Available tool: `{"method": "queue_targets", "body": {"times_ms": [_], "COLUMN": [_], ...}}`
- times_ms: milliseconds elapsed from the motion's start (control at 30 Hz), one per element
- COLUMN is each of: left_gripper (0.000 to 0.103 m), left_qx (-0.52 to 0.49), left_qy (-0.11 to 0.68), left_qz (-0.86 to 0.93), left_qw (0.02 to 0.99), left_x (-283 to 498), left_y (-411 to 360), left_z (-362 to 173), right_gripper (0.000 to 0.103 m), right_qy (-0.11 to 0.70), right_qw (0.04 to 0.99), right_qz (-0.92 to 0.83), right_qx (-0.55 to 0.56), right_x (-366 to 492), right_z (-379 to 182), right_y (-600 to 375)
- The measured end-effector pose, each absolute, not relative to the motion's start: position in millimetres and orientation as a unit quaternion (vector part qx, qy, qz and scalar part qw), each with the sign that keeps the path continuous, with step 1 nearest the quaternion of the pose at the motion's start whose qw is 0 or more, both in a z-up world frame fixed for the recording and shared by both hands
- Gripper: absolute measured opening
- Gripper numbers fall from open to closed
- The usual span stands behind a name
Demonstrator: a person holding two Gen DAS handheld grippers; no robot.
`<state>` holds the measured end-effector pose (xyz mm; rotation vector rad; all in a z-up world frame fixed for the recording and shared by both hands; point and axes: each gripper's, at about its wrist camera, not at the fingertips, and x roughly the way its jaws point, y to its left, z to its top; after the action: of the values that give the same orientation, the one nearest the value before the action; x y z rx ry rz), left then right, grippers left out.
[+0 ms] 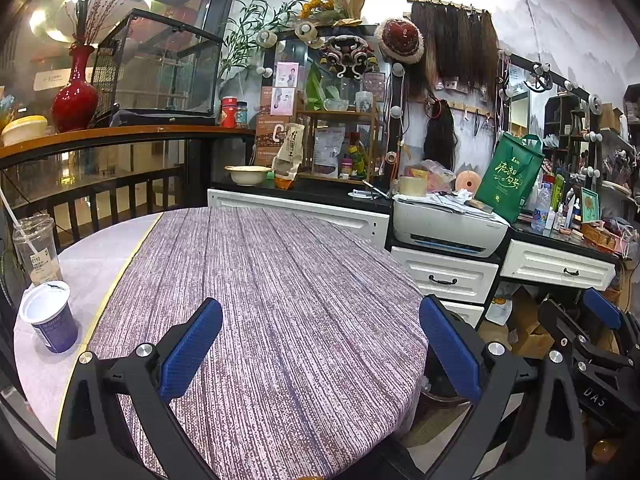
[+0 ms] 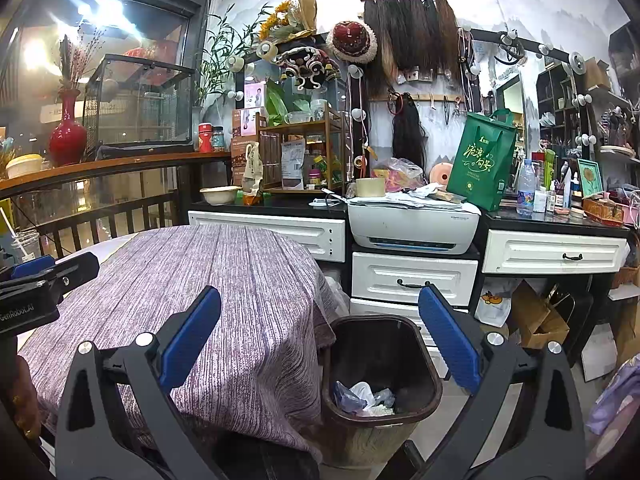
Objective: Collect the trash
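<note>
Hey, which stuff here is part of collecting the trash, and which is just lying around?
Part of the job:
blue yogurt cup, on the table's left edge
clear plastic cup with straw, behind it
brown trash bin, beside the table, some trash already inside

Just lying about:
white printer
green tote bag
red vase
cream bowl

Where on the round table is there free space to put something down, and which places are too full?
The purple tablecloth is bare from the left hand-held gripper to its far edge. At its left border stand a yogurt cup and a clear plastic cup. The black counter behind is crowded, around the printer. The trash bin still has room.
</note>
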<state>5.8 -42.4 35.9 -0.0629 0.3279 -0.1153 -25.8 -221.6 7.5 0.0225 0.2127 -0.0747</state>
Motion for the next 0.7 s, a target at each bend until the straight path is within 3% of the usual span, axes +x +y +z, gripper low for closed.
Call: {"method": "queue_targets", "body": {"times_ms": [700], "left_gripper": [0.098], "left_qx": [-0.028], "left_qy": [0.166], "left_qz": [-0.063], "left_qw": [0.984], "left_x": [2.7], "left_y": [-48.9], "left_z": [25.6], "right_gripper": [0.097], "right_qy": [0.106], "right_qw": [0.994], "right_qz": [-0.037], "right_qx": [0.012], "right_x": [-25.8], "right_z": [8.2], "right_y": [-221.8]}}
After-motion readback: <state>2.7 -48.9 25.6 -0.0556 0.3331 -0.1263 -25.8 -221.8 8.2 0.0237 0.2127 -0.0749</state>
